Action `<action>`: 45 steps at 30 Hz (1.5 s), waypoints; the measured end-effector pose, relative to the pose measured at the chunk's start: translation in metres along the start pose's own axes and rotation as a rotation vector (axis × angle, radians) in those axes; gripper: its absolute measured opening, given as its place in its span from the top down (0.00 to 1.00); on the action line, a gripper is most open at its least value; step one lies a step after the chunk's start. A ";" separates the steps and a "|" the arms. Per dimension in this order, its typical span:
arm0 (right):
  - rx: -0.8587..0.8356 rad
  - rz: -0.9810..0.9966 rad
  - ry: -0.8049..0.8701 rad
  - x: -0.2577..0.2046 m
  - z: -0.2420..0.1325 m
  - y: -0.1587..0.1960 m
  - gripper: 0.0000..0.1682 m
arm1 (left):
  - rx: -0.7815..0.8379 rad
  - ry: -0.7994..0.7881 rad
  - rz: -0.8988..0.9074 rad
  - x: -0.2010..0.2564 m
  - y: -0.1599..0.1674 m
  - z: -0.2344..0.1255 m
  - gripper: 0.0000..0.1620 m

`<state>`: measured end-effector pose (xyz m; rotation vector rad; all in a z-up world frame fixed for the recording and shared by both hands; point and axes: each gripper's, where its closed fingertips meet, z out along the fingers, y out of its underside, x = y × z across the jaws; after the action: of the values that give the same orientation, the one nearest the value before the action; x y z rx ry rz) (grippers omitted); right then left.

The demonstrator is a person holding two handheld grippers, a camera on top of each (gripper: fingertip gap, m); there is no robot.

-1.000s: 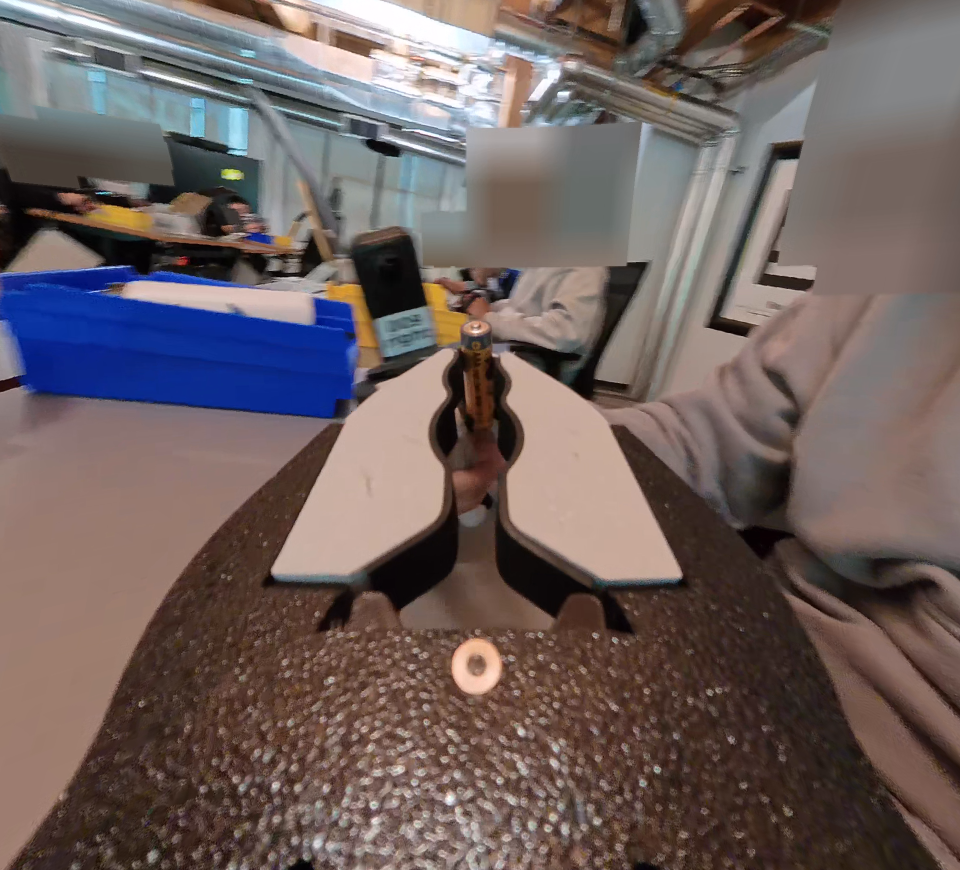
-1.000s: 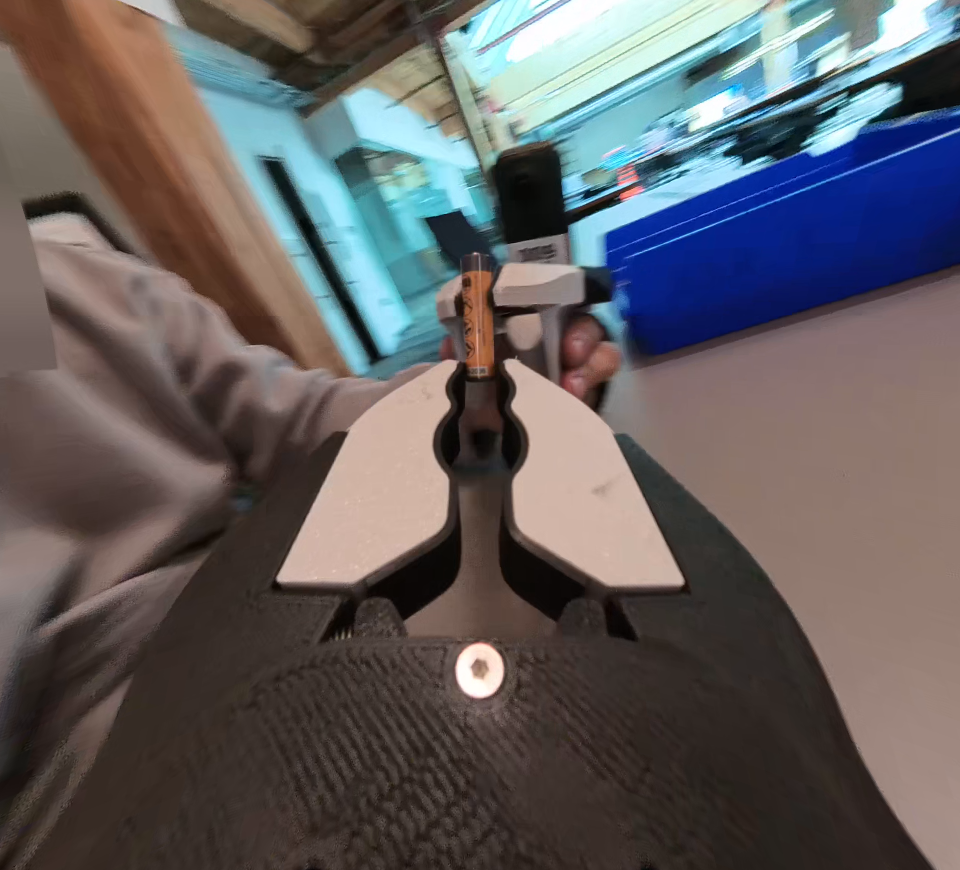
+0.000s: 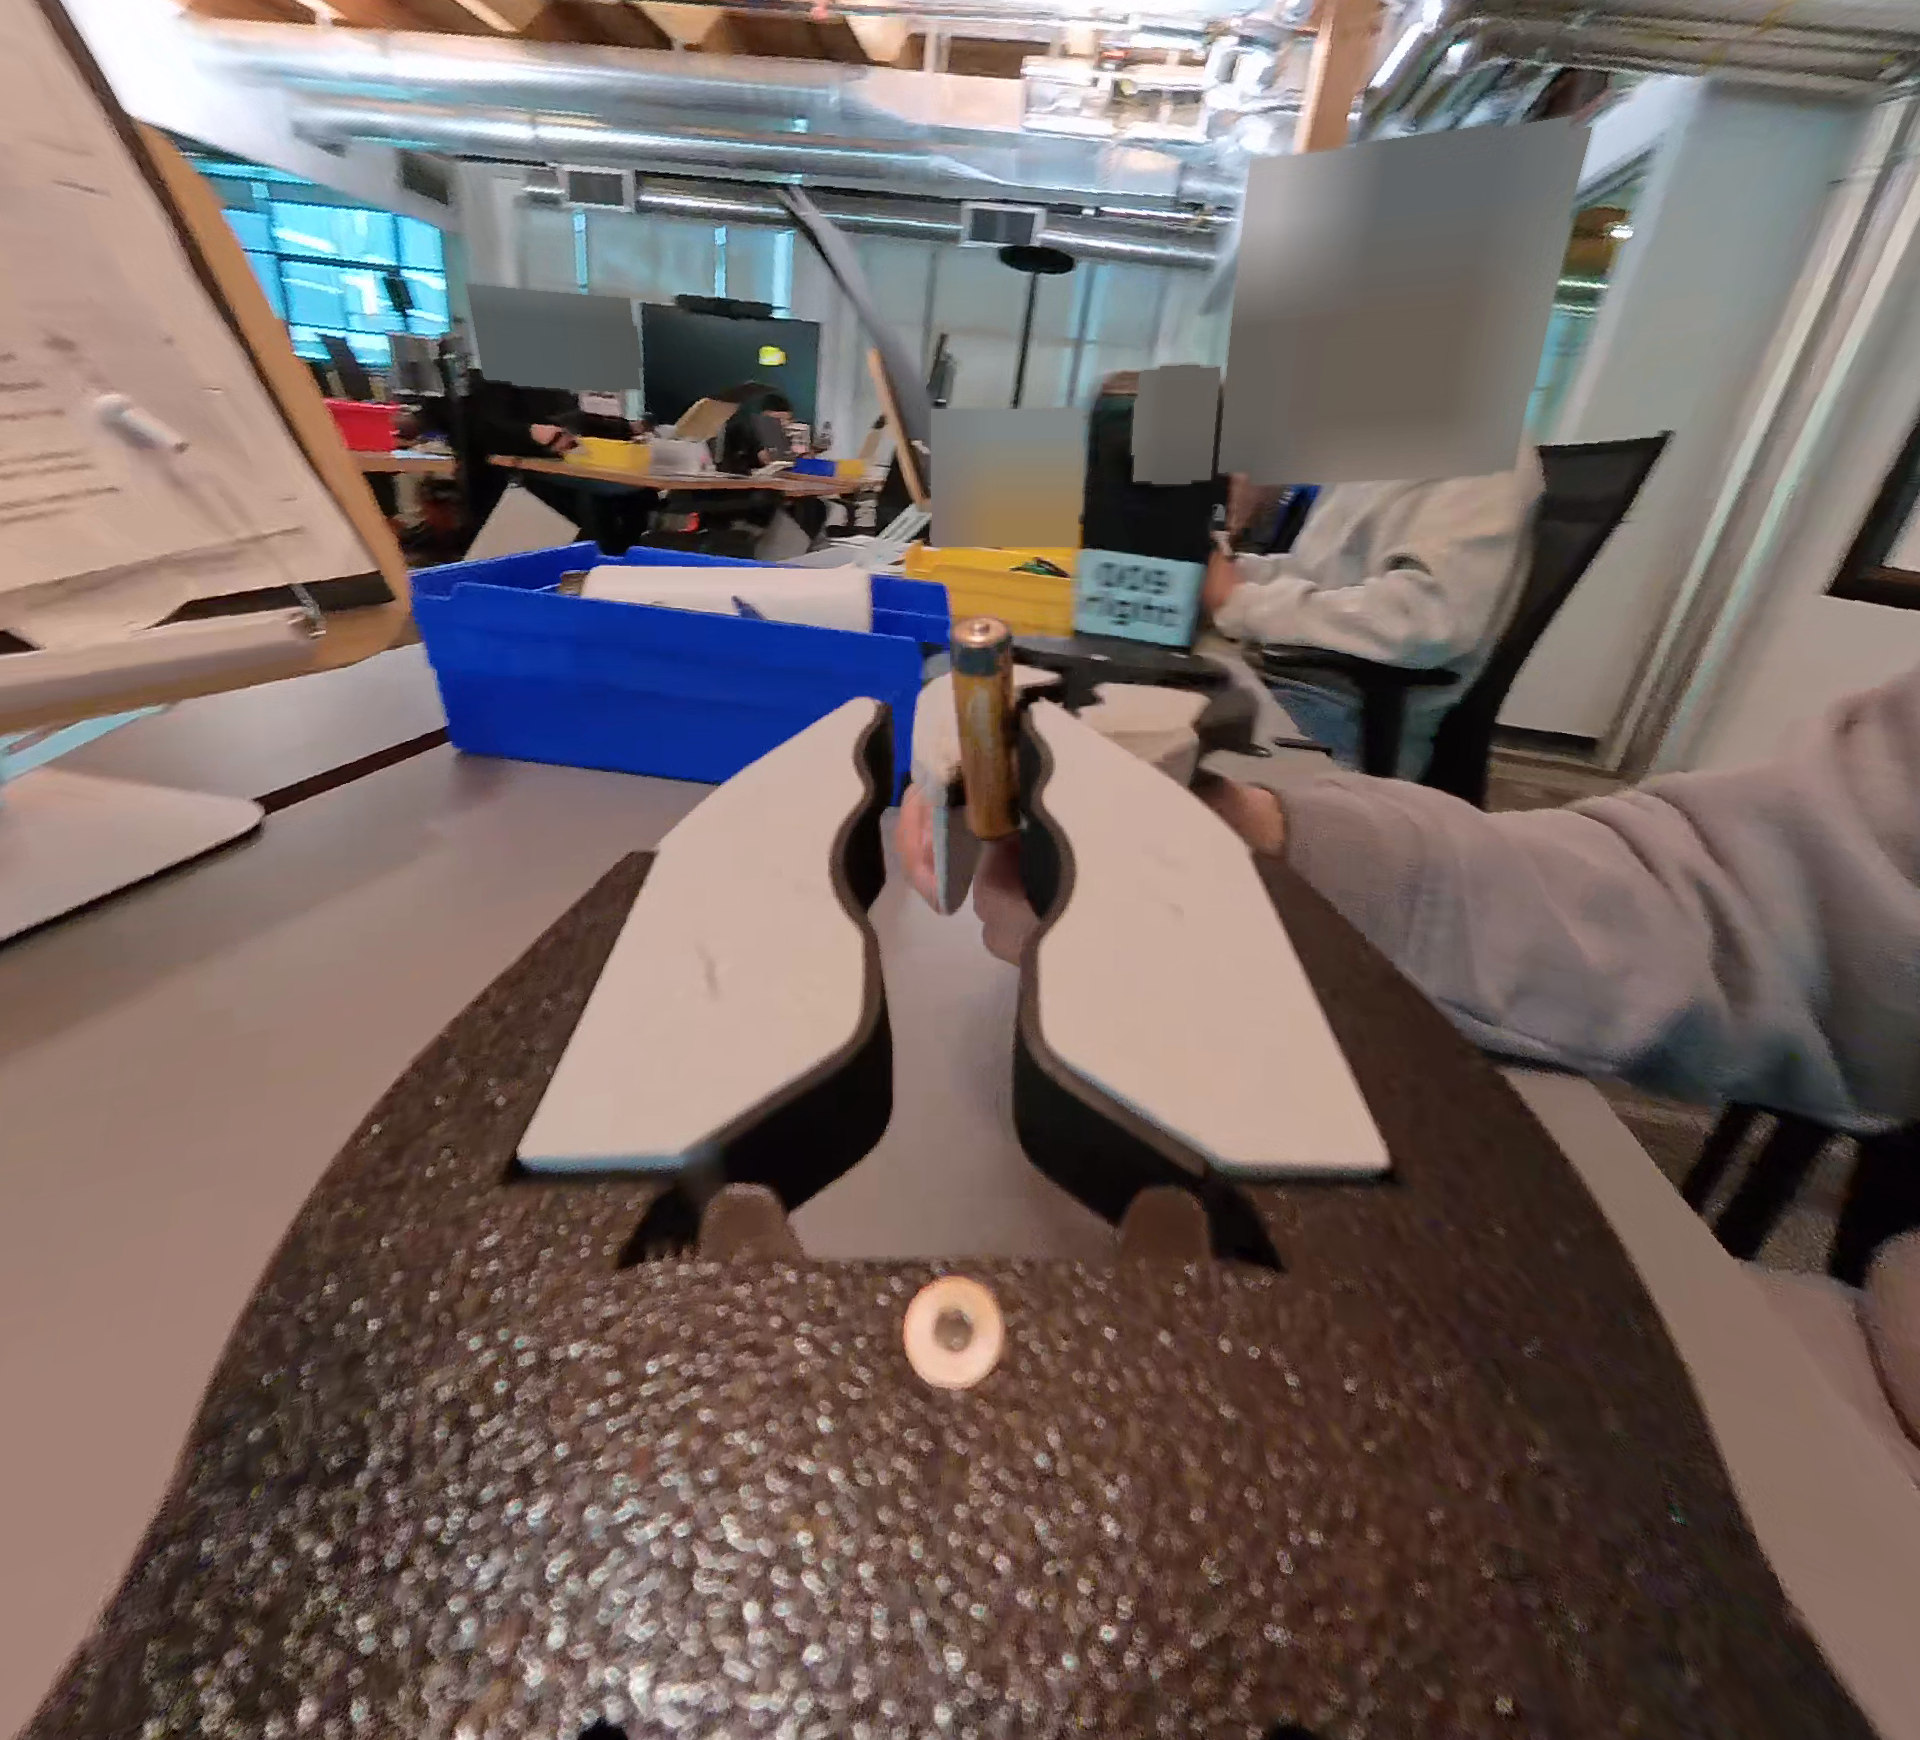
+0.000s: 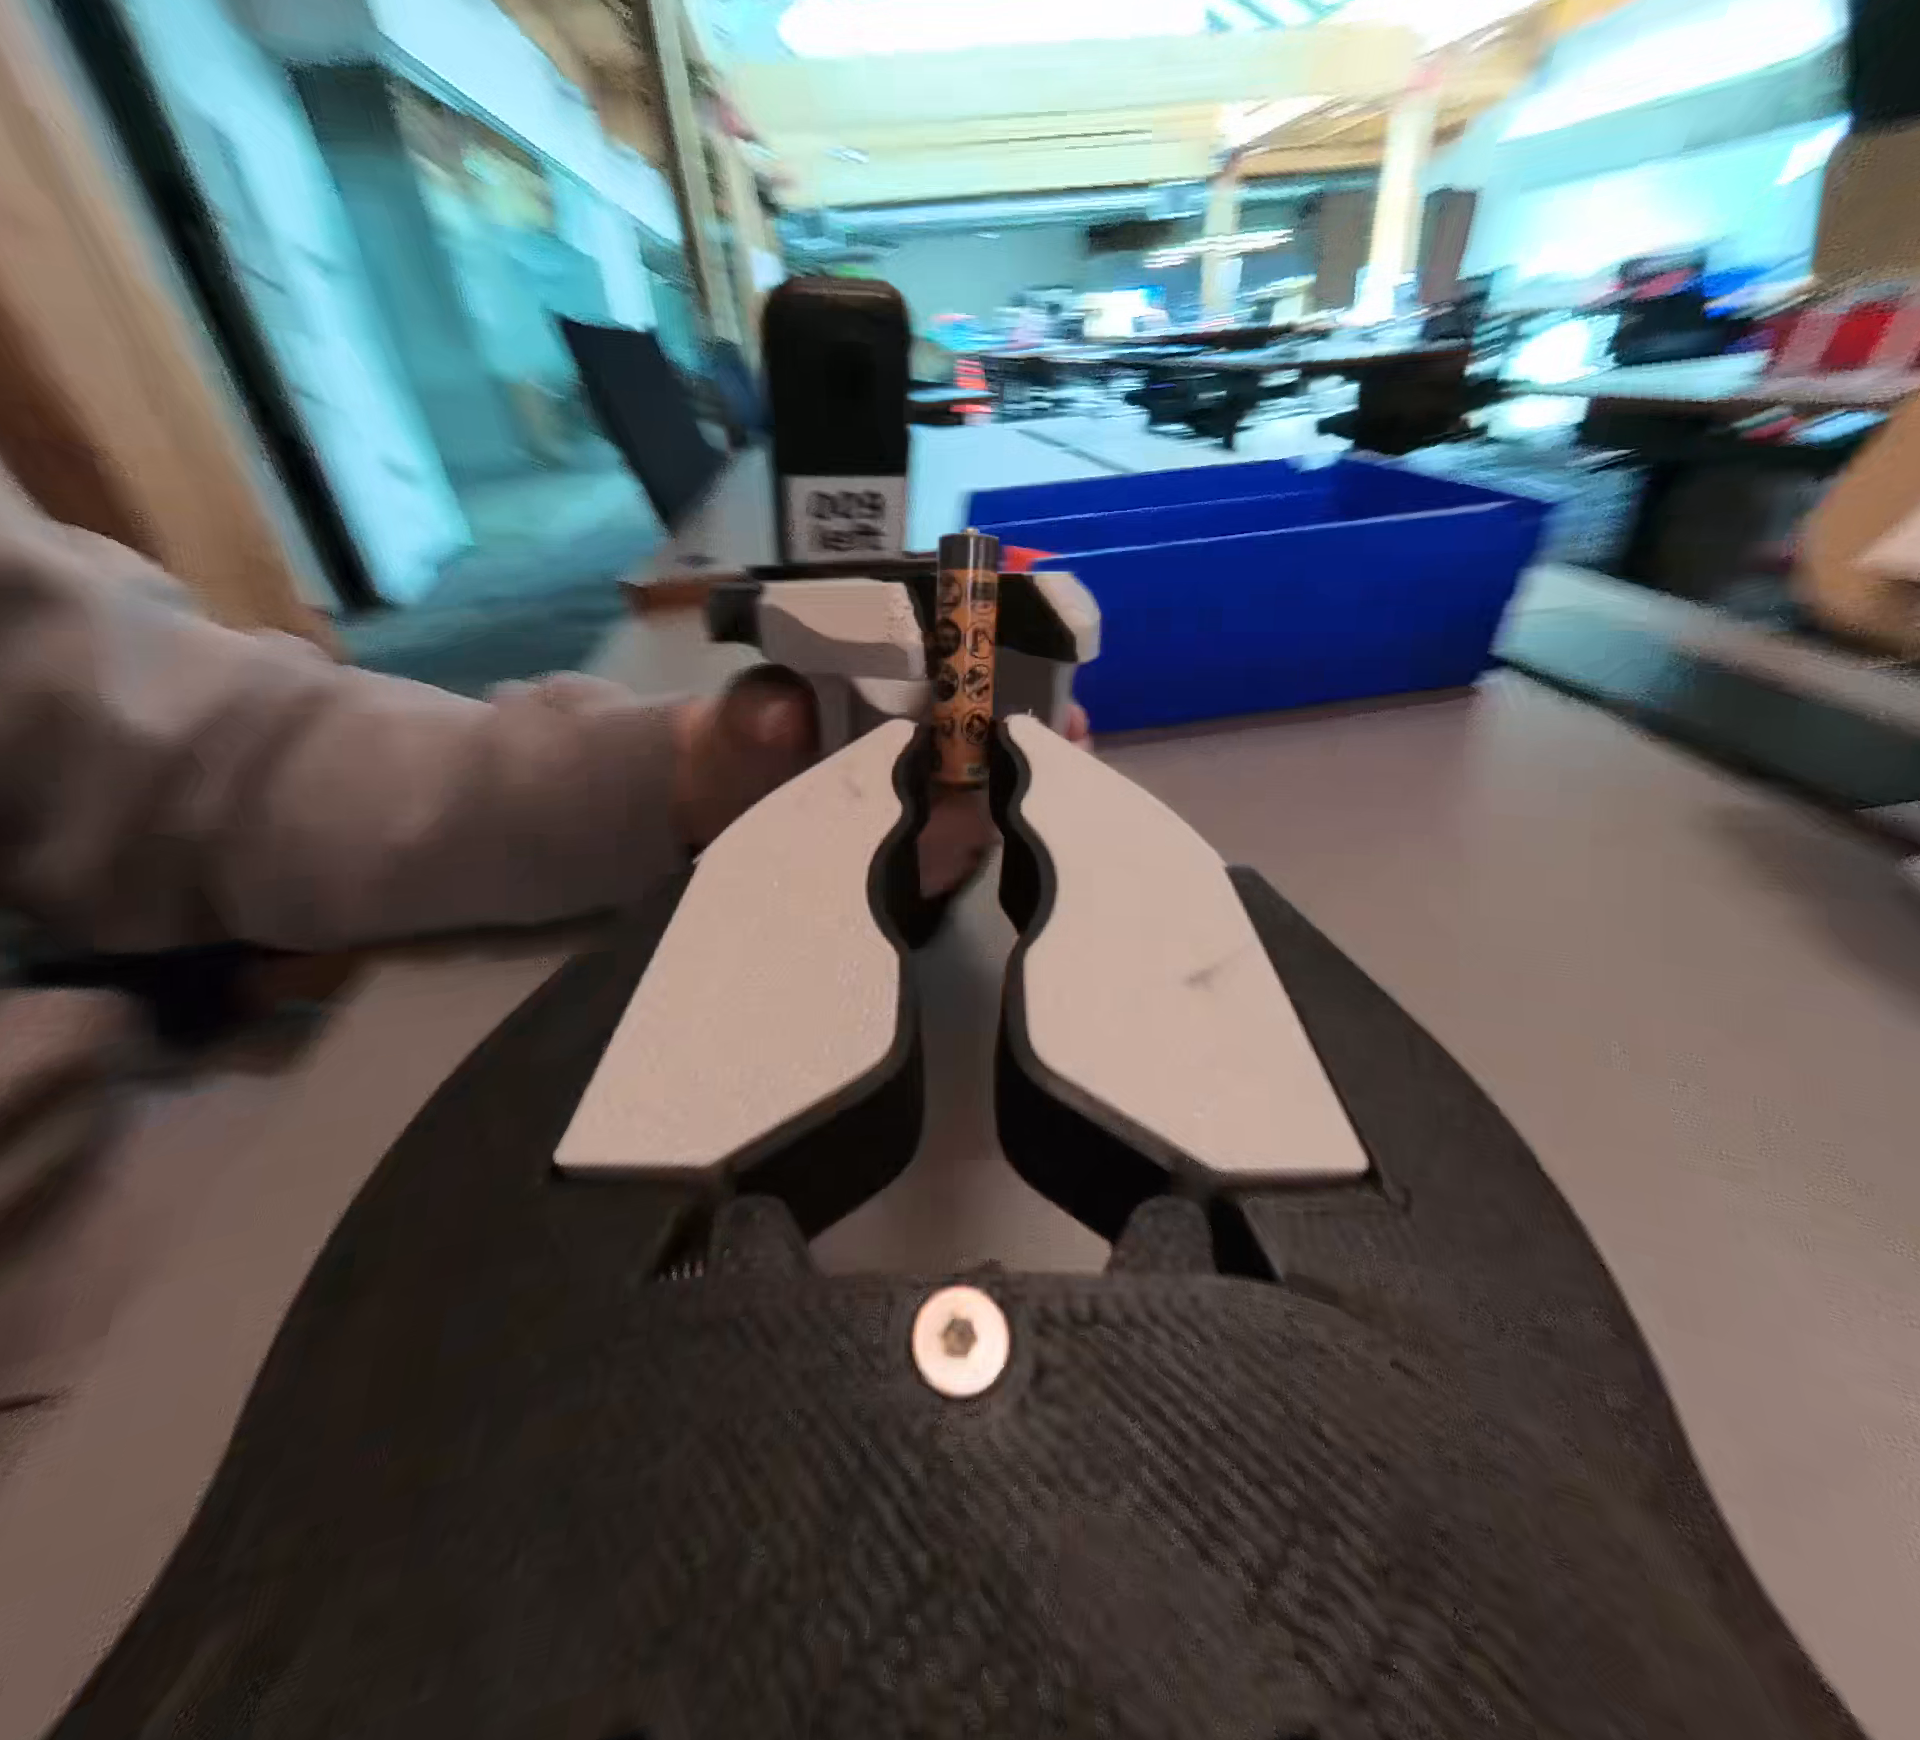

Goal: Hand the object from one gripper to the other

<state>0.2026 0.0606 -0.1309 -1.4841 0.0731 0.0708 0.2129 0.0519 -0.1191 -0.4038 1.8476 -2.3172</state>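
- Right wrist view: the right tongs (image 4: 954,745) are nearly closed, pinching only the bottom end of the upright battery (image 4: 963,651).
- Left wrist view: the left tongs (image 3: 956,724) stand well open; the battery (image 3: 984,734) touches one finger, the other is apart from it.
- Risk: the low, short grip may let the battery tip or slip out and drop to the table (image 4: 1455,963).
- Risk: drawing the left tongs away sideways could drag the touching finger against the battery and lever it loose.
- Pose: both tongs are level above the table, tip to tip and facing each other; a hand (image 4: 748,734) grips the left tool.
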 end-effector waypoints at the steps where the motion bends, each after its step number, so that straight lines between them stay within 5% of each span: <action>1: 0.018 0.079 -0.061 -0.004 -0.001 -0.001 0.94 | -0.002 0.029 -0.003 0.003 0.000 -0.001 0.86; 9: 0.042 0.359 -0.362 -0.034 -0.001 -0.005 0.94 | 0.051 0.274 -0.095 0.032 -0.005 -0.006 0.88; 15: 0.009 0.413 -0.375 -0.034 0.000 0.001 0.94 | 0.073 0.322 -0.166 0.031 -0.008 -0.010 0.93; 19: 0.025 0.414 -0.389 -0.036 0.001 -0.001 0.94 | 0.034 0.313 -0.162 0.033 -0.001 -0.007 0.86; 23: 0.038 0.408 -0.352 -0.030 0.001 -0.001 0.94 | 0.009 0.321 -0.149 0.036 0.004 -0.004 0.93; 28: 0.035 0.343 -0.178 -0.006 0.000 0.005 0.93 | -0.032 0.178 -0.106 0.016 0.009 0.000 0.94; 33: -0.012 -0.084 0.212 0.029 -0.008 0.003 0.72 | -0.201 -0.178 0.064 -0.027 0.025 -0.003 0.94; 37: 0.001 -0.248 0.352 0.031 -0.006 -0.004 0.79 | -0.356 -0.342 0.311 -0.039 0.037 -0.003 0.94; 41: -0.024 -0.218 0.375 0.035 -0.004 0.003 0.89 | -0.492 -0.437 0.608 -0.040 0.045 0.000 0.94; 45: -0.062 -0.174 0.379 0.038 -0.004 0.009 0.94 | -0.535 -0.499 0.717 -0.043 0.045 0.001 0.94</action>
<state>0.2392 0.0573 -0.1435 -1.5450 0.2486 -0.3528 0.2515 0.0529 -0.1679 -0.2724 1.8919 -1.1351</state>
